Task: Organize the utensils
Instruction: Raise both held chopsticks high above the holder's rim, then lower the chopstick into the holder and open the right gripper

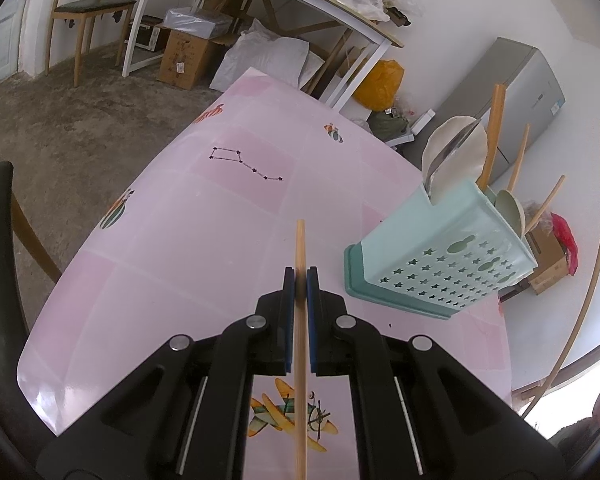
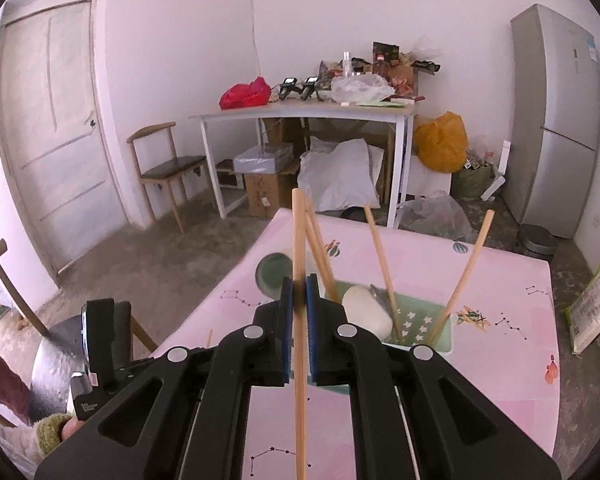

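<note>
A pale green utensil holder [image 1: 440, 268] with star cut-outs stands on the pink table [image 1: 220, 216]. It holds spoons [image 1: 456, 152] and several chopsticks. My left gripper [image 1: 301, 273] is shut on a wooden chopstick [image 1: 301, 248], left of the holder and above the table. My right gripper [image 2: 300, 285] is shut on another wooden chopstick [image 2: 299, 240] and hovers above the holder [image 2: 420, 324]. A white spoon [image 2: 366, 312] and several chopsticks [image 2: 380, 256] stand in the holder below it. The right-hand chopstick also shows at the far right of the left wrist view [image 1: 596, 264].
A green-topped cup [image 2: 275, 270] sits on the table behind the right gripper. Chairs [image 2: 168, 164] stand around. A cluttered white table [image 2: 308, 108], boxes, bags and a grey fridge [image 2: 556, 120] line the walls. The left gripper's body [image 2: 100, 340] shows low left in the right wrist view.
</note>
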{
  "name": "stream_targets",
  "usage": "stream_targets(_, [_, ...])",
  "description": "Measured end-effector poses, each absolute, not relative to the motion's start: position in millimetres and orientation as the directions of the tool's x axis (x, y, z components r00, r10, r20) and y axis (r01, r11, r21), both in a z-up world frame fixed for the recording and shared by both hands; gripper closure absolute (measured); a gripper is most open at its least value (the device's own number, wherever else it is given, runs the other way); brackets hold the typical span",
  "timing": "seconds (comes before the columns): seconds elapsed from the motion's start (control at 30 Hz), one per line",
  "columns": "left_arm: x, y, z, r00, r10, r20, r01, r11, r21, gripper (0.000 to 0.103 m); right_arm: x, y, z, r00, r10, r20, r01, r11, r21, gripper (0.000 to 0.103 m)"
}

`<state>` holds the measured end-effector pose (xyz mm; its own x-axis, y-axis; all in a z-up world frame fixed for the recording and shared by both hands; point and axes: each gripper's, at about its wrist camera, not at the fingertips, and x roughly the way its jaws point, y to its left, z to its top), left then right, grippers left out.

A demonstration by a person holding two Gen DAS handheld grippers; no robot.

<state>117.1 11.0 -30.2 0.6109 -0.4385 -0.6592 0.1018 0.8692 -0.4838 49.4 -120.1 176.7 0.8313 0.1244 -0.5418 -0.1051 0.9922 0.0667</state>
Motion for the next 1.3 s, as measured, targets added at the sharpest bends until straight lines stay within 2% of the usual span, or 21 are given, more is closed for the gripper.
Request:
stream_targets(0.67, [111,19,-18,0.637,-0.439,-0.634,0.115,0.867,-0.486,0.099,26,-156,214,0.907,0.032,-0.42,0.0,0.997,0.075,0.096])
stream_targets(1.03, [106,15,-13,0.639,-0.426,-0.641,0.12,0.878,-0.464,0.099,25,-175,249,0.955,-0.01,-0.296,0.027,0.998,0.054,0.096])
stream_targets(1.3, [105,12,-8,0.644,-0.413,-0.644,0.127,0.888,-0.442,0.099,59,-188,255,0.978,-0.066,-0.197,0.074,0.997,0.031,0.096])
